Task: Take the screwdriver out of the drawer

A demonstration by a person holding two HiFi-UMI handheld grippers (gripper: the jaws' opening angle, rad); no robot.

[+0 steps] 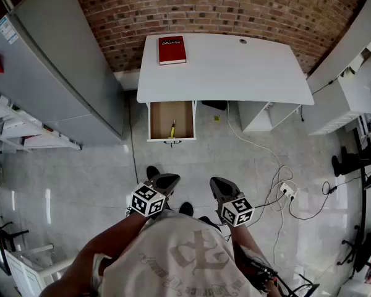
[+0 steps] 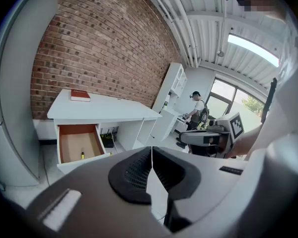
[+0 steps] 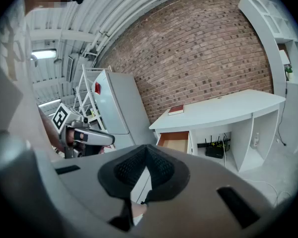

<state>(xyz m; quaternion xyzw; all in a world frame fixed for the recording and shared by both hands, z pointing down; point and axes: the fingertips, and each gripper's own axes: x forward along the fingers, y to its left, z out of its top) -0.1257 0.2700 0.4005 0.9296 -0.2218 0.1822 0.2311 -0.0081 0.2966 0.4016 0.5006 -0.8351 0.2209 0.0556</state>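
screwdriver tiny in drawer, drawer's back under desk

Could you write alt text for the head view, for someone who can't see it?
A white desk against a brick wall has its drawer open, a yellow-handled screwdriver lying inside and a red book on top. Well short of it, a person holds the left tongs and right tongs, both closed and empty.
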